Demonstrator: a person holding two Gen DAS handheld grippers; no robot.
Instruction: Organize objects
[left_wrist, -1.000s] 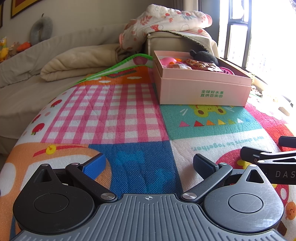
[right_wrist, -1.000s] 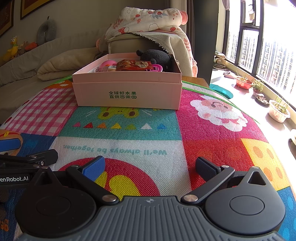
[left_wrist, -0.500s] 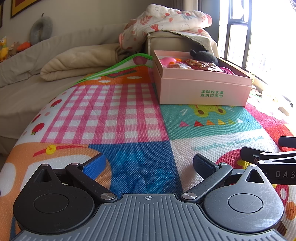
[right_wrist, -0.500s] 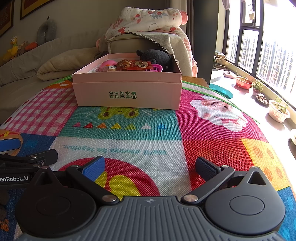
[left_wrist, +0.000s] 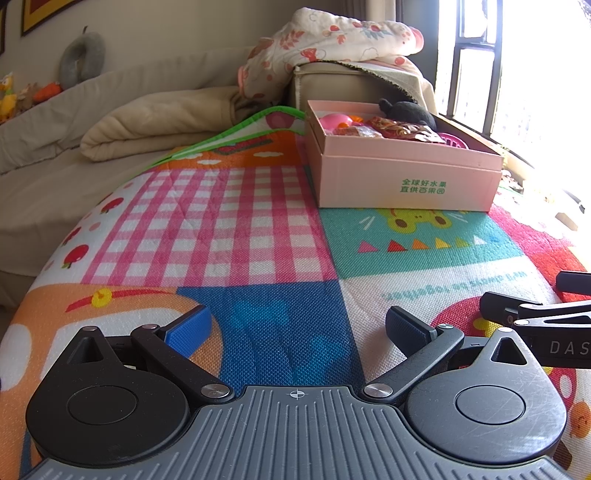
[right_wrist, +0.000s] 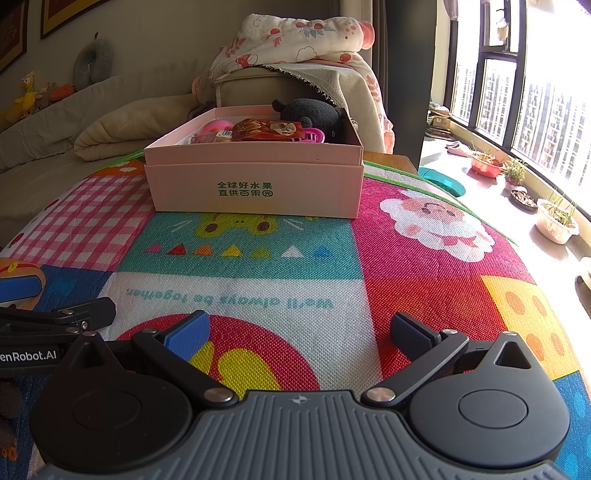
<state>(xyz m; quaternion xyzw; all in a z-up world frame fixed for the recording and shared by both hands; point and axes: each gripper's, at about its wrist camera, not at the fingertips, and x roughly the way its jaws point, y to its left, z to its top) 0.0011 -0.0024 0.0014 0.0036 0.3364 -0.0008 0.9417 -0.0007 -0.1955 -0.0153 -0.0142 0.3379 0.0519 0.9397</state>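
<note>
A pink cardboard box (left_wrist: 406, 181) (right_wrist: 255, 184) with green print stands at the far side of the colourful play mat (left_wrist: 229, 229) (right_wrist: 424, 288). Inside it lie a black plush toy (right_wrist: 310, 112) (left_wrist: 406, 110), a red snack packet (right_wrist: 267, 129) (left_wrist: 397, 130), a pink round toy (right_wrist: 213, 127) (left_wrist: 334, 120) and a magenta basket (right_wrist: 314, 136). My left gripper (left_wrist: 297, 330) rests low over the mat's near edge, open and empty. Beside it on the right, my right gripper (right_wrist: 299, 332) is also open and empty. Each one shows at the edge of the other's view.
A beige sofa with a folded quilt (left_wrist: 155, 125) runs along the left. A floral blanket (right_wrist: 291, 40) drapes the armrest behind the box. Windows and potted plants (right_wrist: 557, 218) line the right side. A turquoise object (right_wrist: 443, 181) lies past the mat's far right corner.
</note>
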